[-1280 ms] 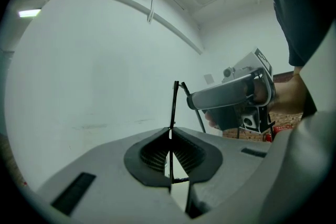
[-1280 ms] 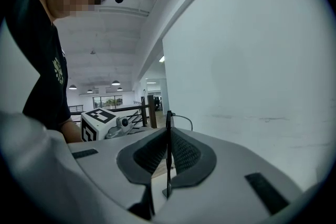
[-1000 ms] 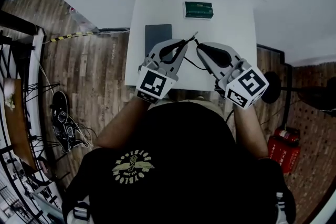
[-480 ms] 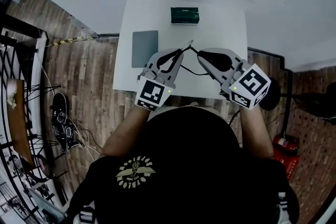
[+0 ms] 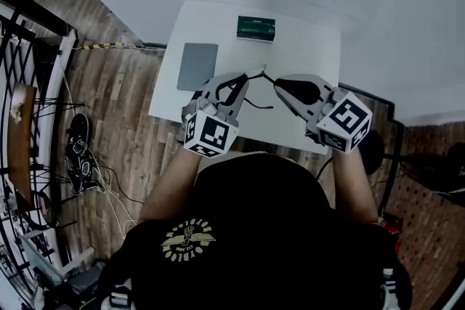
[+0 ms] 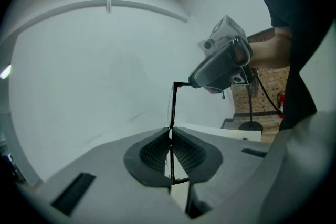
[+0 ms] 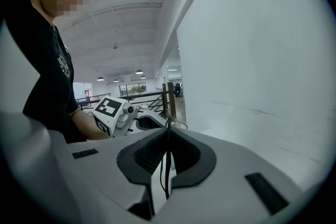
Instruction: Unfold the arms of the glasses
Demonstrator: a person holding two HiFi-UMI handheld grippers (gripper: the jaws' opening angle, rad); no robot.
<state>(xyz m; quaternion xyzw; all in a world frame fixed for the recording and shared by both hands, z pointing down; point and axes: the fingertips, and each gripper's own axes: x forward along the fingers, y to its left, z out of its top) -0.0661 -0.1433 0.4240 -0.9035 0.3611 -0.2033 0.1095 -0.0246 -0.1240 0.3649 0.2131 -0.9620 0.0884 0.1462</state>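
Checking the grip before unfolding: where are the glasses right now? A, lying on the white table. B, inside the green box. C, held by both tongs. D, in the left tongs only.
C: the left tongs and the right tongs are each shut on the thin black glasses.

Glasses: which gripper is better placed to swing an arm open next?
Likely the right gripper: it pinches a thin end of the glasses, while the left gripper clamps their long bar as an anchor.

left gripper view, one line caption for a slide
Left gripper shut on the thin black glasses, right gripper holding their far end.
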